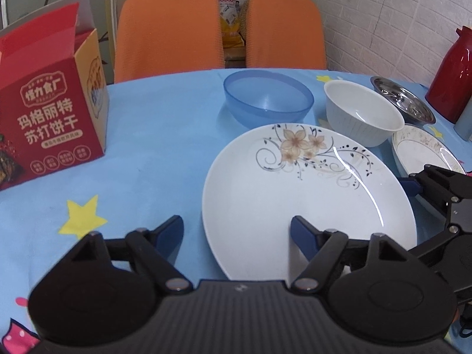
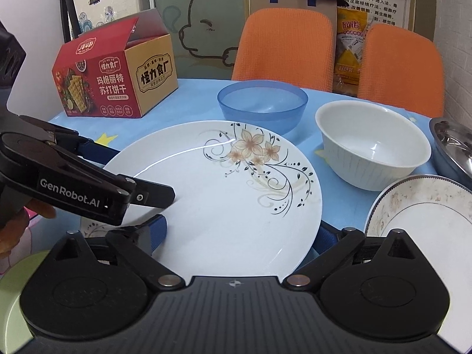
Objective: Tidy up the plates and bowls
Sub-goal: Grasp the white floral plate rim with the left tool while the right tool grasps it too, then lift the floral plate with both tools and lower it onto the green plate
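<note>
A large white plate with a flower pattern lies on the blue tablecloth. My left gripper is open, its jaws straddling the plate's near left rim, one finger over the plate and one beside it. It shows from the side in the right wrist view. My right gripper is open at the plate's near edge, the plate between its fingers; it shows in the left wrist view. A blue plastic bowl, a white bowl, a steel bowl and a small soiled plate lie beyond.
An open red cracker box stands at the left. A red thermos stands at the far right. Two orange chairs are behind the table. A green plate edge shows at the near left.
</note>
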Demonstrator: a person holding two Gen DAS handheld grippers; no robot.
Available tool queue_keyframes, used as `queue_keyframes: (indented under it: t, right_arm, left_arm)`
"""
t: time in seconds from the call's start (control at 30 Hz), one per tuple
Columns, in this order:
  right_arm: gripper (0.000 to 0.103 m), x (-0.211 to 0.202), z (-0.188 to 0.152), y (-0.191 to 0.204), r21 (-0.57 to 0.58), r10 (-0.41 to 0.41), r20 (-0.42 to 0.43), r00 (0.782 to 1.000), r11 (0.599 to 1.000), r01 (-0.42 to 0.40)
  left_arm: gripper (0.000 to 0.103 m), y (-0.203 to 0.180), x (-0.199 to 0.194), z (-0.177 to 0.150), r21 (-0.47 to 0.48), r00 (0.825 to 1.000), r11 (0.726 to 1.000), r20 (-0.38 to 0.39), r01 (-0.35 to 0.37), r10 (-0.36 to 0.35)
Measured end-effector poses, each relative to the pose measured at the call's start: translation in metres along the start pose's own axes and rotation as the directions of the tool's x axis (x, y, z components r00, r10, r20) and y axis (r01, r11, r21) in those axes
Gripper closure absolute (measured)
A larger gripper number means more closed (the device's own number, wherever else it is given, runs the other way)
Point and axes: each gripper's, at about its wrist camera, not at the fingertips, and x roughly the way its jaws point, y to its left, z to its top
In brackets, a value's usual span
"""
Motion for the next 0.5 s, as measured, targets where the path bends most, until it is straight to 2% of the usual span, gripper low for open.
queue_keyframes:
  t: [0.03, 0.07, 0.13, 0.23, 0.33, 0.5]
  right_arm:
    - [0.000, -0.001, -0.001, -0.001, 0.006, -0.007, 0.017, 1.000, 1.000, 0.007]
    - [0.000, -0.001, -0.001, -0.003, 0.017, -0.013, 0.034, 0.999, 1.000, 0.012]
    - [0.001, -0.002, -0.001, -0.009, 0.040, -0.029, 0.055, 0.998, 0.999, 0.026]
    - [0.012, -0.003, 0.000, -0.012, 0.061, -0.036, 0.062, 0.997, 0.998, 0.032]
    - [0.013, -0.006, 0.000, -0.015, 0.099, -0.014, 0.062, 0.998, 0.995, 0.008]
    - [0.013, -0.019, 0.004, -0.012, 0.109, -0.005, 0.096, 0.995, 0.994, -0.006]
  left_arm:
    - [0.036, -0.001, -0.001, 0.001, -0.008, 1.000, 1.000, -0.006, -0.006, 0.006]
    - [0.044, -0.003, -0.001, 0.003, -0.017, 1.000, 1.000, -0.012, -0.010, 0.009]
    - [0.046, -0.005, -0.001, 0.005, -0.050, 0.999, 0.998, -0.025, -0.031, 0.029]
    - [0.057, -0.004, -0.001, 0.008, -0.094, 0.999, 0.995, -0.031, -0.045, 0.042]
    - [0.065, -0.002, -0.003, 0.010, -0.117, 0.999, 0.992, -0.032, -0.046, 0.043]
    - [0.067, -0.007, -0.021, 0.013, -0.103, 0.998, 0.993, 0.009, -0.062, 0.063]
